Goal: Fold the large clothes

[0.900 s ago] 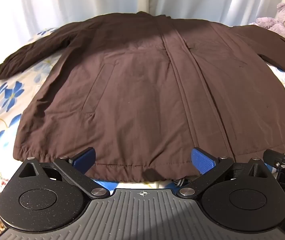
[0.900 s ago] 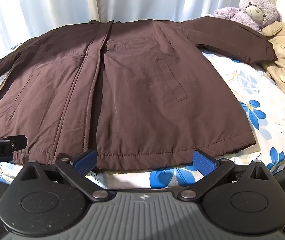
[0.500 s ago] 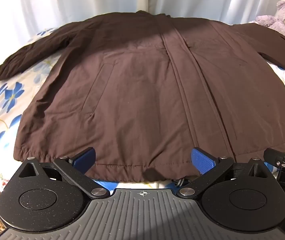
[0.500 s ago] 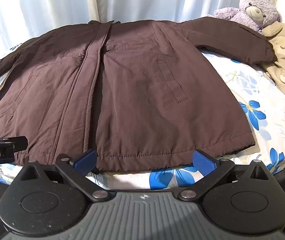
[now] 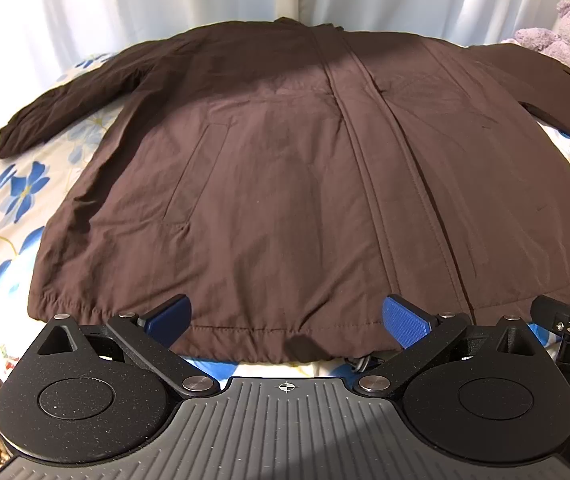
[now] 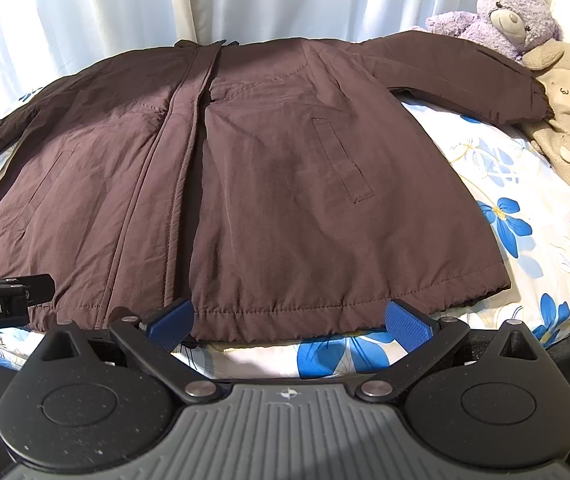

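Coat (image 5: 285, 184): one, dark brown, spread flat and front up on the bed, hem toward the cameras, collar toward the curtains.
Sleeves: two, both stretched out sideways; left sleeve (image 5: 65, 108) lies on the sheet, right sleeve (image 6: 465, 80) reaches to the toys.
Pockets: two slanted welts, one per front panel.
Bed sheet (image 6: 525, 216): one, white with blue flowers.
Curtains (image 6: 125, 8): pale, hanging behind the bed.
Plush toys: two; a purple bear (image 6: 505, 16) and a beige toy (image 6: 569, 120) just beside it, the right cuff touching them.
Left gripper (image 5: 287, 320): jaws spread wide, nothing between the blue pads, poised over the hem left of the placket.
Right gripper (image 6: 289, 320): jaws likewise wide apart, empty, over the hem of the right panel.
Left view only: the whole left sleeve with its cuff; clutter at the lower left edge, too blurred to name.
Right view only: the beige toy, the right cuff, the hem's right corner.
Both views: the other gripper's black body shows at the frame edge.
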